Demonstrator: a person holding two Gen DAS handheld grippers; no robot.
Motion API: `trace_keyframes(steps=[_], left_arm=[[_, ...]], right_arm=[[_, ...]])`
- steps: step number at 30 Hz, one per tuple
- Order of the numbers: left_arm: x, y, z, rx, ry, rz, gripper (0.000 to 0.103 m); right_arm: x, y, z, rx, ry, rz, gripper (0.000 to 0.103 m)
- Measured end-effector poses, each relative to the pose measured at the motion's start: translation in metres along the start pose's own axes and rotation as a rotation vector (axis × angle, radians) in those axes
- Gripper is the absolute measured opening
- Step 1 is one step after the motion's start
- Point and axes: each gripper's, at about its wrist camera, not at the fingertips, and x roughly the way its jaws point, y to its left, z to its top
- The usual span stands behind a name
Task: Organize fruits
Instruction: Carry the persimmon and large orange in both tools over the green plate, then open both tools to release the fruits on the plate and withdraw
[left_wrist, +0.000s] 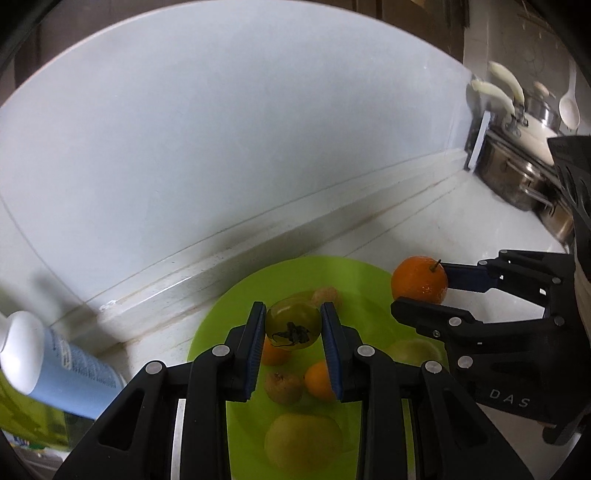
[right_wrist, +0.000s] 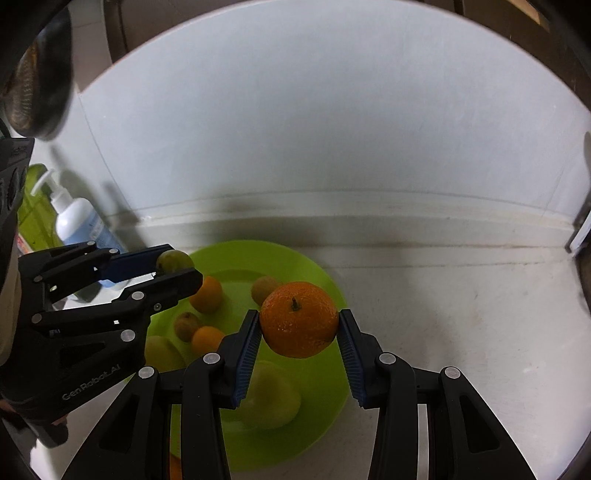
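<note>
My left gripper (left_wrist: 293, 326) is shut on a small green fruit (left_wrist: 293, 324) with a dark stem, held above a lime green plate (left_wrist: 236, 306). My right gripper (right_wrist: 299, 321) is shut on an orange (right_wrist: 298, 319) with a short stem, held above the plate's (right_wrist: 325, 387) right part. The plate holds small oranges (right_wrist: 207, 293), small brownish fruits (right_wrist: 186, 325) and pale yellow-green fruits (right_wrist: 271, 395). The right gripper with the orange (left_wrist: 420, 280) shows at the right of the left wrist view. The left gripper (right_wrist: 173, 267) with the green fruit (right_wrist: 174, 260) shows at the left of the right wrist view.
The plate sits on a white counter (right_wrist: 443, 314) against a white wall (right_wrist: 314, 129). A blue pump bottle (right_wrist: 79, 221) and a green package stand left of the plate. Steel pots (left_wrist: 517, 177) with a white lid stand at the far right.
</note>
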Motion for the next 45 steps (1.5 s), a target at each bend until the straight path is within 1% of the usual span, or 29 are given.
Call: trace_keyframes(steps=[5, 10, 22, 24, 25, 27, 30, 35, 37, 45], left_arm=[[0.012, 0.001, -0.001, 0.013, 0.028, -0.007, 0.030], [0.019, -0.001, -0.002, 0.027, 0.046, -0.014, 0.030], [0.023, -0.003, -0.004, 0.029, 0.060, -0.034, 0.030], [0.021, -0.003, -0.004, 0.033, 0.056, -0.020, 0.030], [0.019, -0.002, -0.005, 0.031, 0.054, -0.019, 0.031], [0.015, -0.001, -0.005, 0.022, 0.045, -0.014, 0.035], [0.006, -0.001, -0.007, 0.022, 0.028, 0.002, 0.035], [-0.011, -0.005, -0.010, 0.027, 0.002, 0.025, 0.040], [-0.021, -0.006, -0.011, 0.021, -0.012, 0.026, 0.041], [-0.075, -0.012, -0.016, 0.001, -0.097, 0.034, 0.053]], right_arm=[[0.014, -0.003, -0.002, 0.002, 0.035, 0.004, 0.043], [0.017, -0.007, -0.004, -0.006, 0.052, 0.009, 0.043], [0.023, -0.006, -0.005, -0.010, 0.083, 0.025, 0.043], [0.024, -0.007, -0.005, -0.005, 0.088, 0.028, 0.044], [0.023, -0.008, -0.006, -0.002, 0.085, 0.029, 0.048], [0.019, -0.008, -0.006, 0.002, 0.078, 0.035, 0.051], [0.009, -0.006, -0.006, -0.011, 0.048, 0.003, 0.051], [-0.011, -0.005, -0.008, -0.009, 0.014, -0.002, 0.051], [-0.019, -0.002, -0.009, -0.014, -0.001, -0.007, 0.051], [-0.063, 0.007, -0.014, -0.010, -0.076, -0.001, 0.051]])
